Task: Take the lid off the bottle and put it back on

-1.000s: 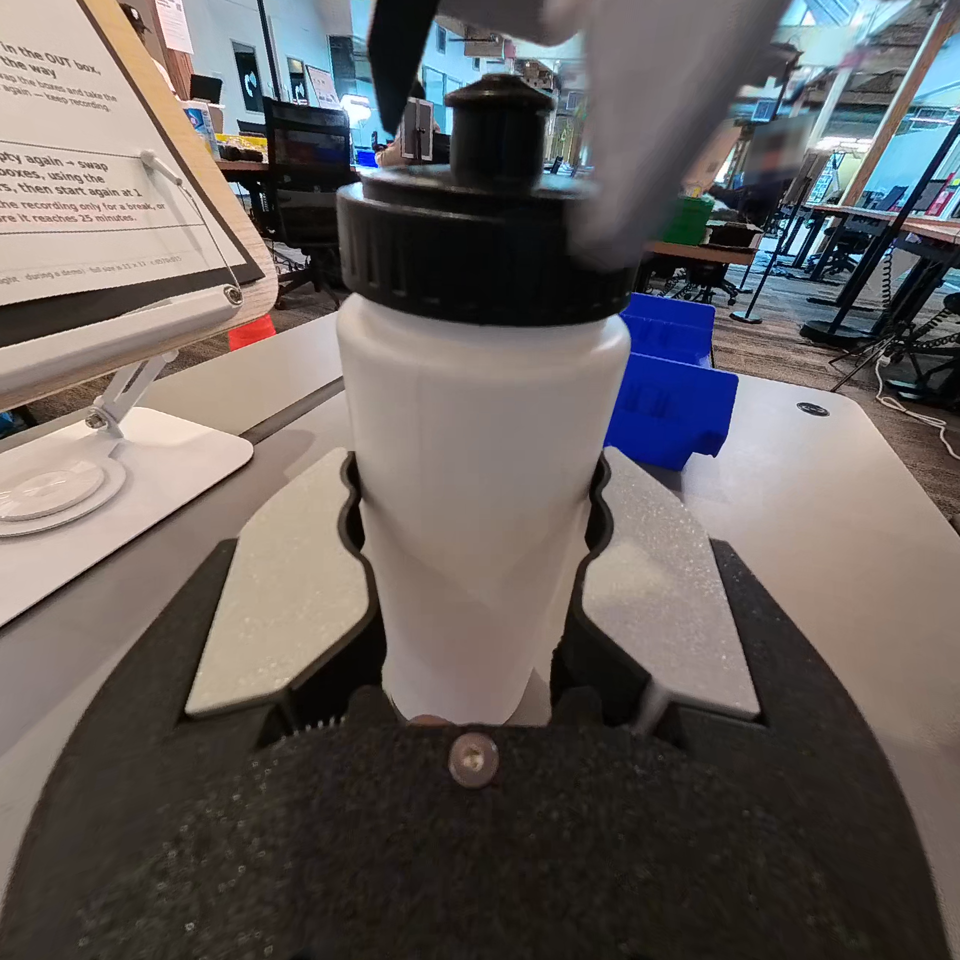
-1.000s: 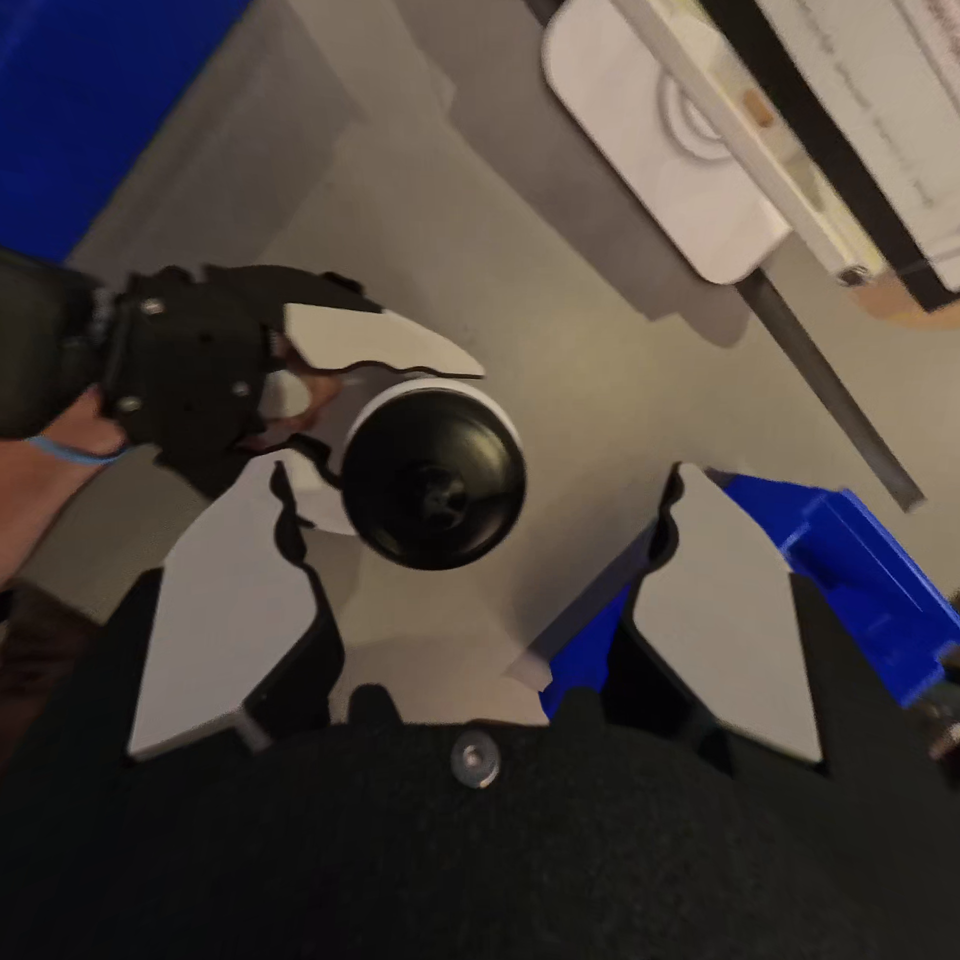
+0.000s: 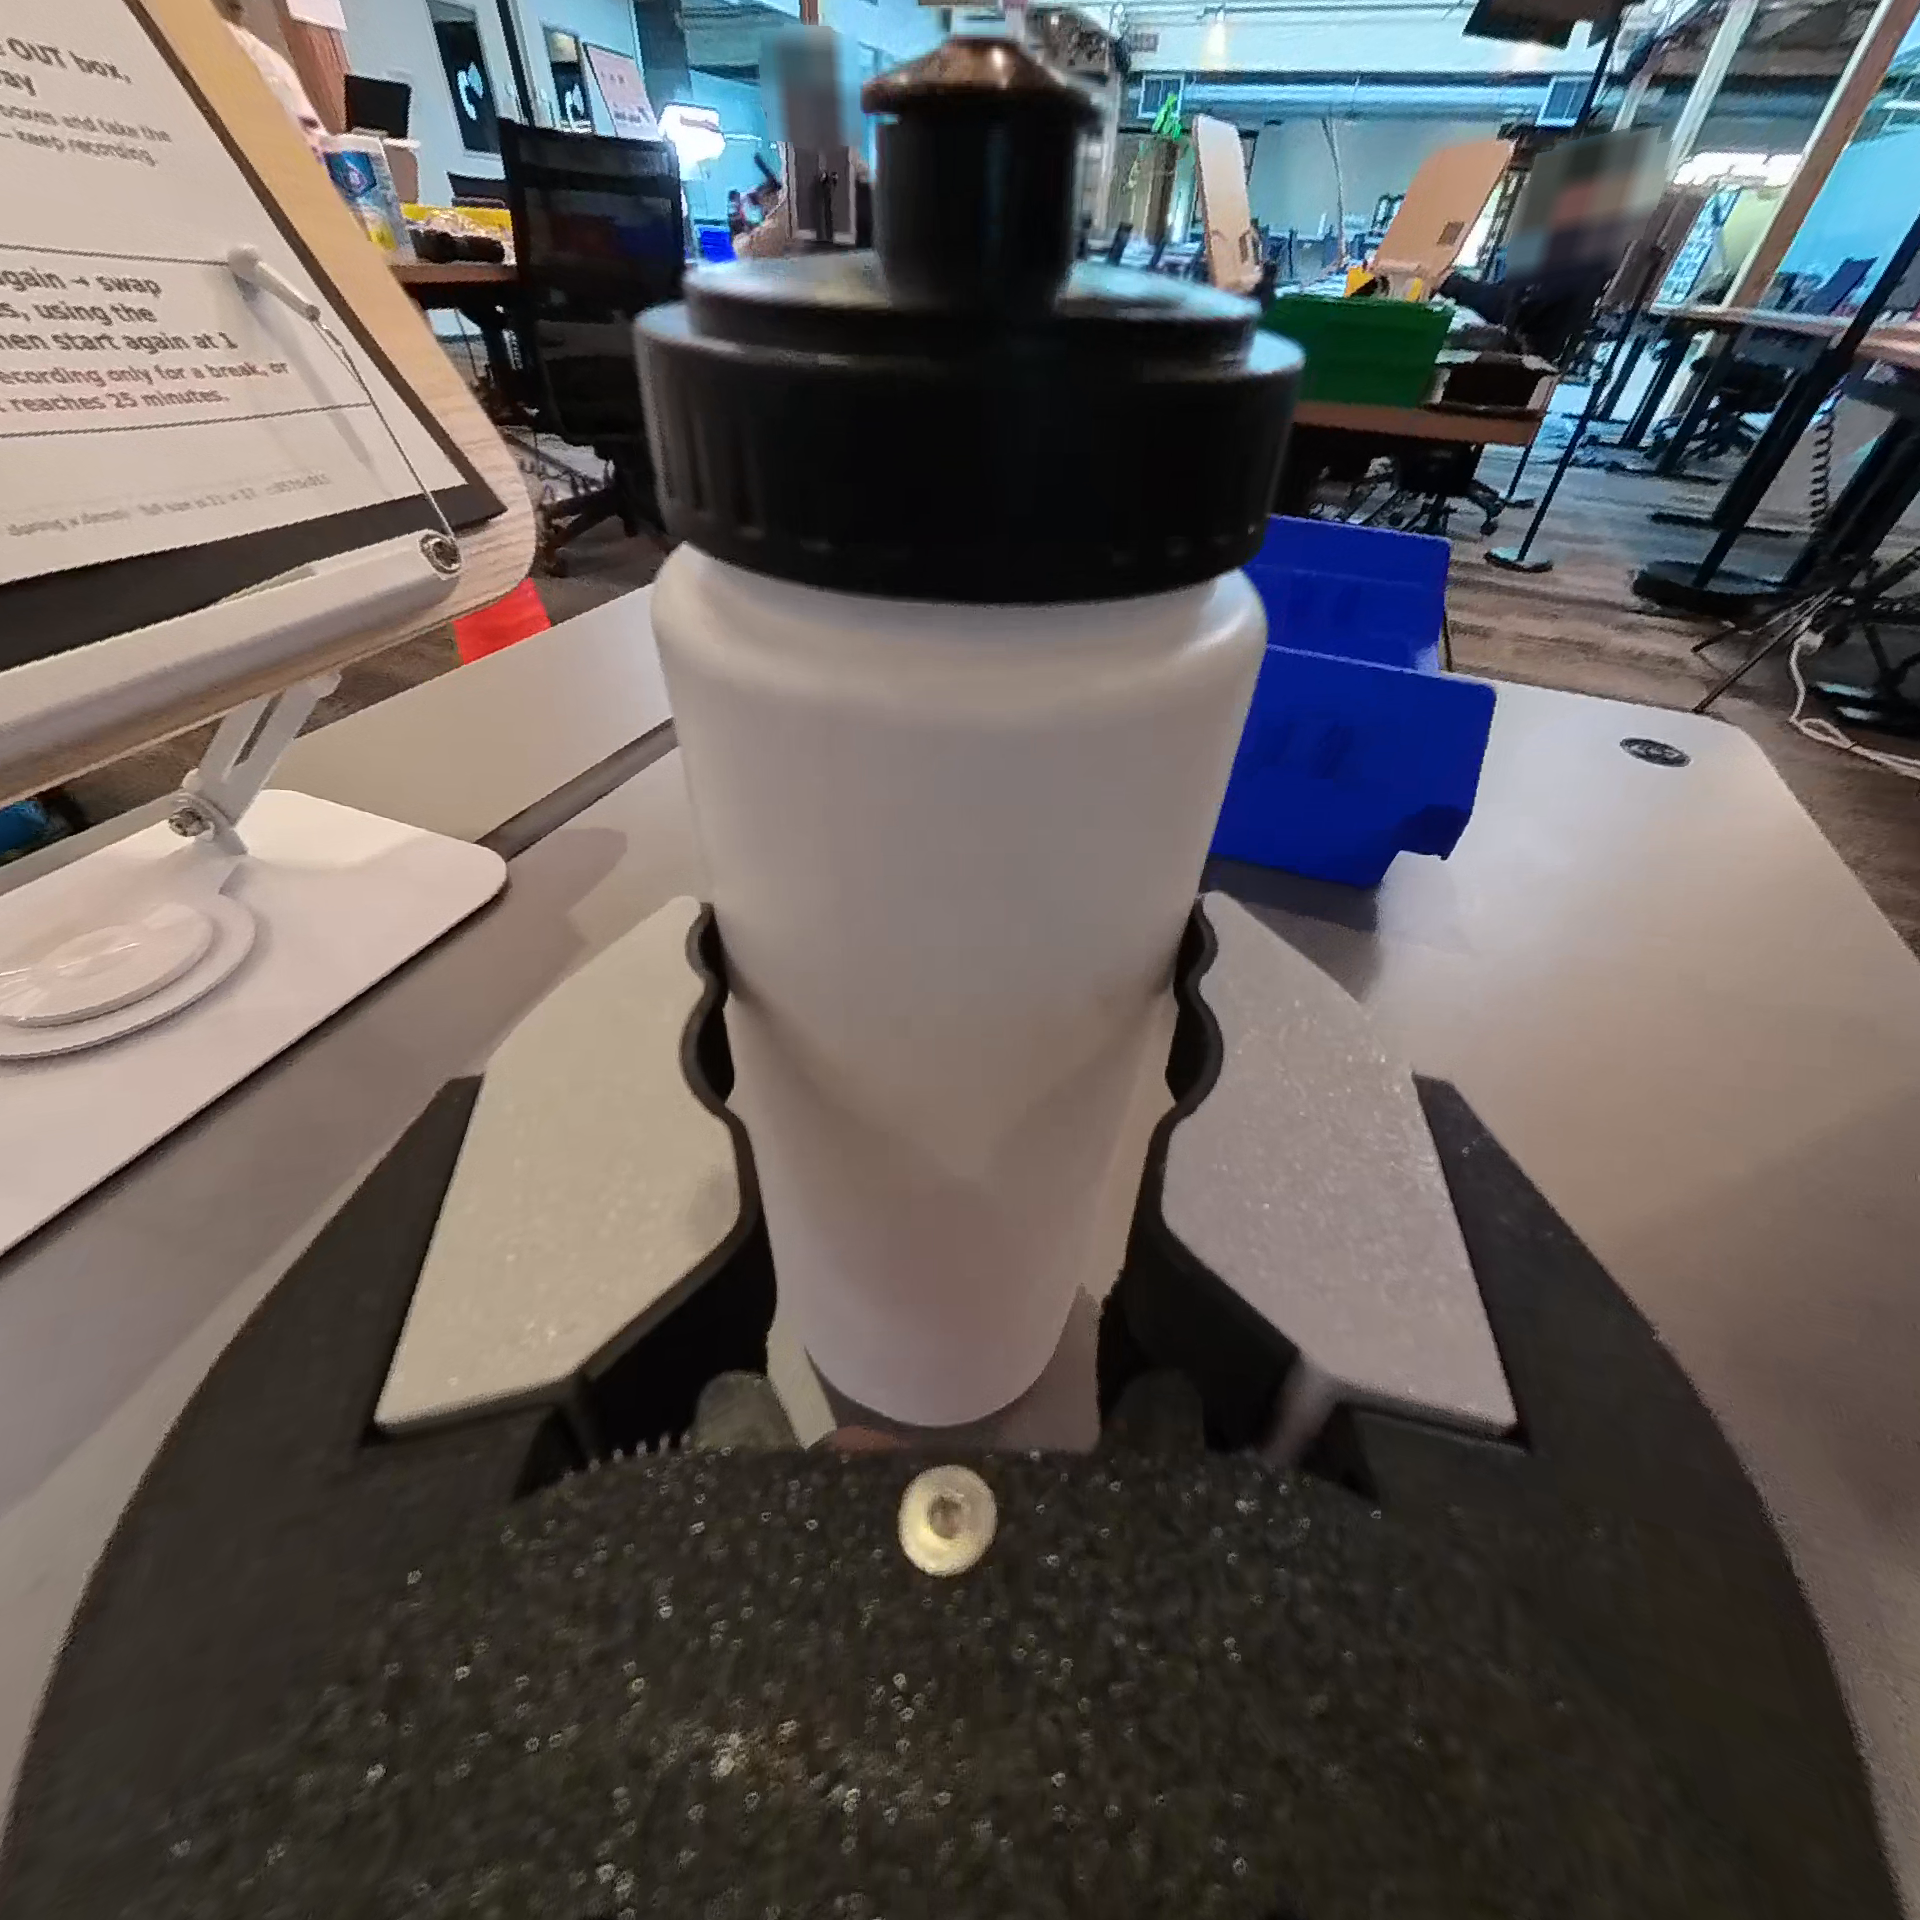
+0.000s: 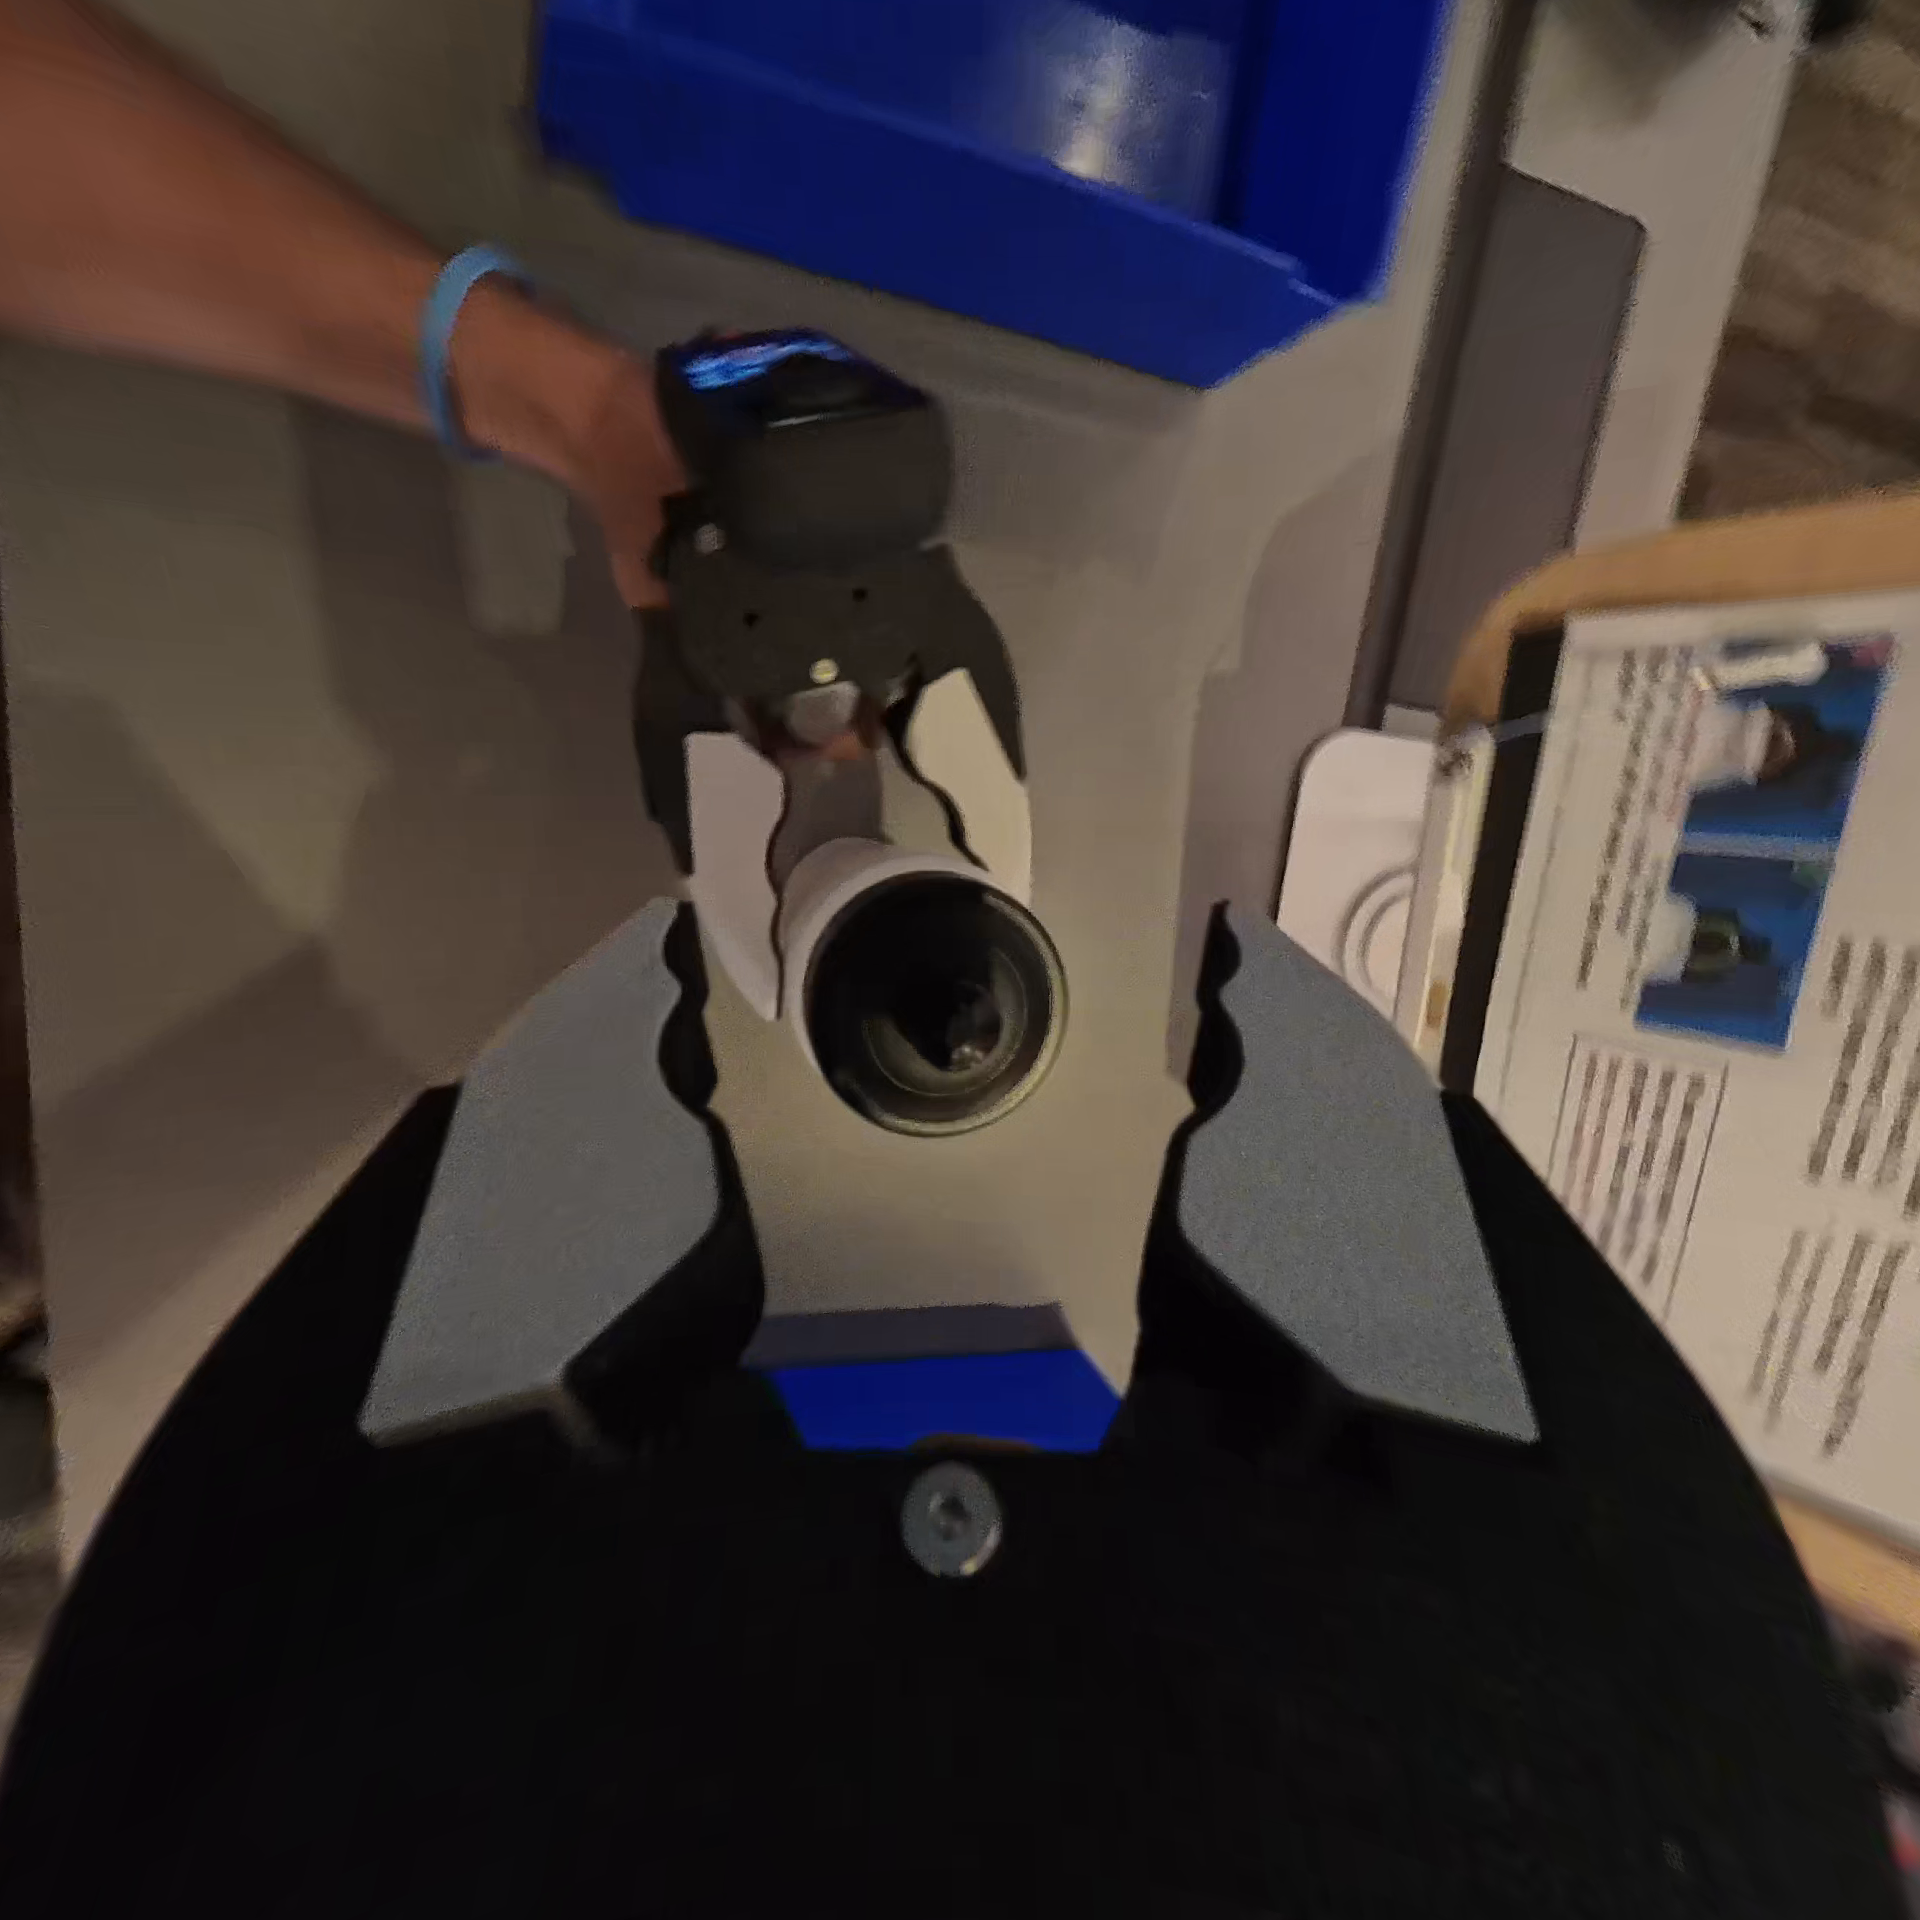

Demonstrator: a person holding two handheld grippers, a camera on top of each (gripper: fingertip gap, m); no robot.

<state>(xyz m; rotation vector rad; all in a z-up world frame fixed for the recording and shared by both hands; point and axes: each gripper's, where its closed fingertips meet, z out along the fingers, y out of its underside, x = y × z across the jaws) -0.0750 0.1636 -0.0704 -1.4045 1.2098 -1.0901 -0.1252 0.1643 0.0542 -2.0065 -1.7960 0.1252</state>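
Two grippers are ours at this moment, one in each hand. Our left gripper (image 3: 951,1023) is closed around the lower body of the white bottle (image 3: 956,935), its two pads pressed against the bottle's sides, and the bottle stands upright between them above the grey bench (image 3: 1621,1039). We see the black lid (image 3: 966,447) seated on the bottle's neck, with its spout rising from the middle. Seen from our right wrist view, looking down from above, the same bottle (image 4: 831,883) shows mostly as the dark round top of the lid (image 4: 935,1013), with the left gripper (image 4: 873,831) and the hand (image 4: 561,416) that carries it beyond; a blue band sits on that wrist.

Our right gripper (image 4: 951,1023) hangs above the lid with its fingers (image 4: 561,1174) spread wide and gripping nothing; the lid lies between them in the picture but well below, and neither pad touches it.

Behind the bottle a blue bin (image 3: 1351,727) rests on the bench. To our left a white stand (image 3: 239,894) holds a tilted board with a printed sheet (image 3: 156,312)
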